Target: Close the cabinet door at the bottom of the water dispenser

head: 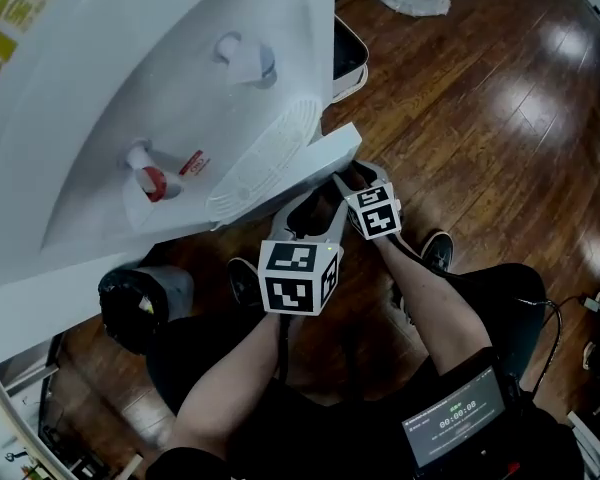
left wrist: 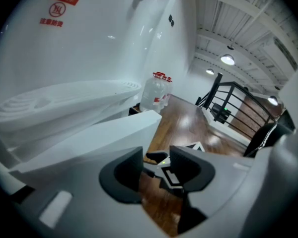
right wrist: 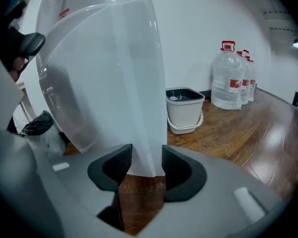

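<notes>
**Right gripper on the door's edge, swing-shut up next**

The cabinet door (right wrist: 139, 83) stood swung out from the foot of the water dispenser (head: 160, 88), its free edge reaching out over the wooden floor (head: 480, 118) on the near side. That edge ran straight between the jaws of the right gripper (right wrist: 145, 162). They stood fairly wide, pads seemingly against both faces of the panel, which I read as a grip. The left gripper (head: 315, 213) hovered just left of it and nearer, jaws drawn together on nothing, with the door just ahead to its left. The grasp step looked done. The next move called for carrying that edge in an arc back toward the dispenser's body, following the hinge. Farther off, a white bin (right wrist: 185, 108) and water bottles (right wrist: 231, 78) stood clear of the swing.
</notes>
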Action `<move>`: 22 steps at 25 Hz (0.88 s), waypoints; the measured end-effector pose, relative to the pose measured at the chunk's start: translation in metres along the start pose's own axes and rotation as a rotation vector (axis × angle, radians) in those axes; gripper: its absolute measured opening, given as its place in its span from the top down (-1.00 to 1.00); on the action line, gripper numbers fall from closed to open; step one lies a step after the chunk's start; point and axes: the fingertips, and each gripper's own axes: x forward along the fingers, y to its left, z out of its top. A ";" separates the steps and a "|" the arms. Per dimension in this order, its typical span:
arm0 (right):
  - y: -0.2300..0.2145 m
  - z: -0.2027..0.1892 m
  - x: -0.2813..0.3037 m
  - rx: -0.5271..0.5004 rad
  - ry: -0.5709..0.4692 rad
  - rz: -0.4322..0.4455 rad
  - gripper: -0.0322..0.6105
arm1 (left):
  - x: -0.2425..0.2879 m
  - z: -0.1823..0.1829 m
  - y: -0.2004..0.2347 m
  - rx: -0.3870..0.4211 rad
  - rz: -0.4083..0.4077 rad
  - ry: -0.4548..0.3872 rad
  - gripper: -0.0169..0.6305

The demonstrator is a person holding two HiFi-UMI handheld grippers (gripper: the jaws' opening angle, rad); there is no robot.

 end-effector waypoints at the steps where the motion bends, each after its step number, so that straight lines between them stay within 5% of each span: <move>1: 0.000 0.002 0.001 -0.015 -0.008 0.006 0.30 | 0.001 -0.001 0.002 -0.001 0.004 0.003 0.36; 22: 0.003 0.027 0.023 -0.066 -0.038 0.031 0.40 | 0.017 0.011 0.013 -0.013 0.028 0.017 0.36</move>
